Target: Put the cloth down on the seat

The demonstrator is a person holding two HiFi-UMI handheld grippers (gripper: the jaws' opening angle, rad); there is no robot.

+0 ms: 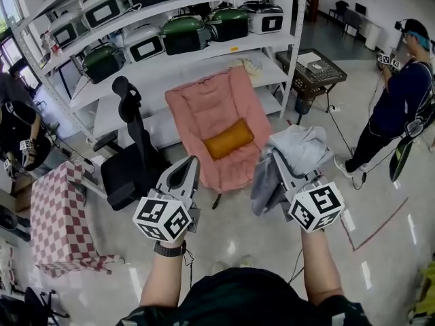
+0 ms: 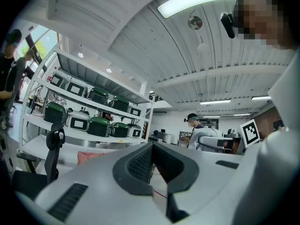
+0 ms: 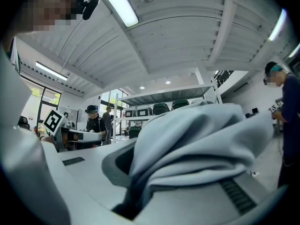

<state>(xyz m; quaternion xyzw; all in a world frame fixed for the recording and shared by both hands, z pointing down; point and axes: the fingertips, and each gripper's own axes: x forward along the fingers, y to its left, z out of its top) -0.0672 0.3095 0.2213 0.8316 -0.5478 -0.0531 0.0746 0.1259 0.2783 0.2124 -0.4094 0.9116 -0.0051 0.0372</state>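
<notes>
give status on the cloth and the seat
Right gripper shut on grey cloth, not yet on pink seat. Left gripper shut, empty. Orange cushion lies on that seat.

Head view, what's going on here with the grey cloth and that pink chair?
A person holds a gripper in each hand. The right gripper has its jaws shut on a bunched grey cloth, which hangs in the air in front of the pink chair. The left gripper is shut and holds nothing. An orange cushion lies on the chair; the cloth is not yet on the seat.
</notes>
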